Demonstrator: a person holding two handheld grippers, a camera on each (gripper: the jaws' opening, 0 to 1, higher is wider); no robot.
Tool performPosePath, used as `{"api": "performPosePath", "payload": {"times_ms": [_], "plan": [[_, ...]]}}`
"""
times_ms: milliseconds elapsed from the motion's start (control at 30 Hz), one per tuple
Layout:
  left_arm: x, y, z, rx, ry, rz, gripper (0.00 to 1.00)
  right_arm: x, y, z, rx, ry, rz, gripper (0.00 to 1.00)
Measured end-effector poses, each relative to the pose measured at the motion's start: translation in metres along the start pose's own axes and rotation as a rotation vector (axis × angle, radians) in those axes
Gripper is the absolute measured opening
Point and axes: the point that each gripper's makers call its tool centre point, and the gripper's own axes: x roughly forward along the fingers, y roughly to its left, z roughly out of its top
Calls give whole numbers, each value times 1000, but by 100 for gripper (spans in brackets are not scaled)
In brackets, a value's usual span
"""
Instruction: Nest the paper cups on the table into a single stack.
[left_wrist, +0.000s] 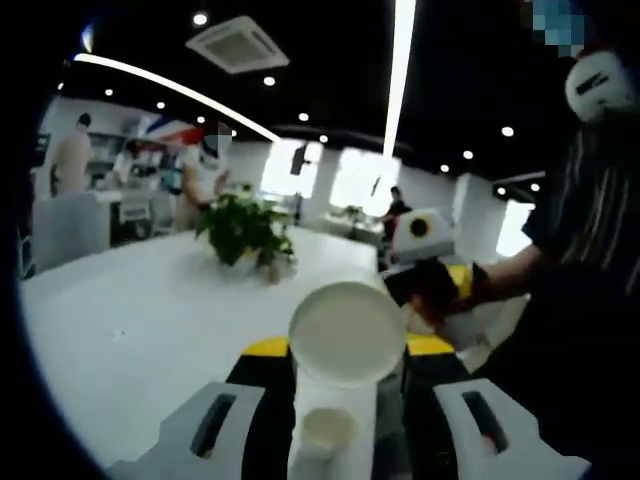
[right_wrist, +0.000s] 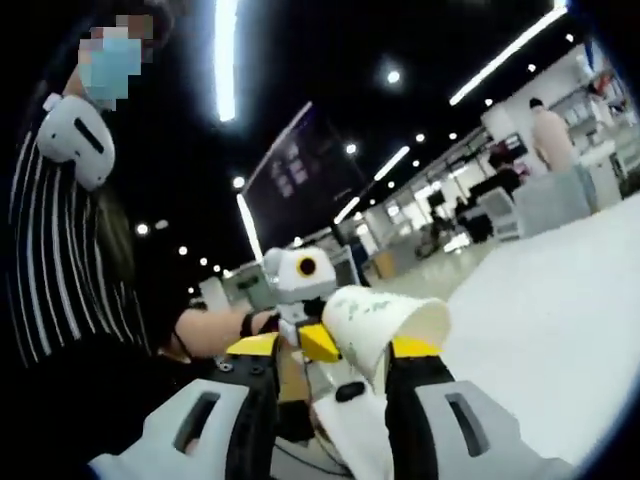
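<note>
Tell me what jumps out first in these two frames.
In the left gripper view, a white paper cup held bottom-out between the left gripper jaws sits dead centre, with a green potted plant behind it on the white table. In the right gripper view, the right gripper clamps a tilted printed paper cup, mouth turned right, before a person in a striped top.

A: My feeds show a dark ceiling with bright strip lights; the windows blow out white.

B: Confirmed. I see soft focus overall, glare on the white table, and curved fisheye edges.
</note>
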Motion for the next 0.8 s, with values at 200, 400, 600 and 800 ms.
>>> {"api": "performPosePath", "payload": {"times_ms": [200,400,600,800], "plan": [[-1,-6,-1,27,4,-10,39,-9,-5,12,38,-75,14,15],[2,-13,-1,50,1,-31,39,-14,-6,14,73,-95,31,1],[4,-12,-7,53,5,-26,39,-14,-6,7,124,-72,39,0],[2,-14,-8,81,-14,-28,38,-13,3,5,166,-68,80,0]]}}
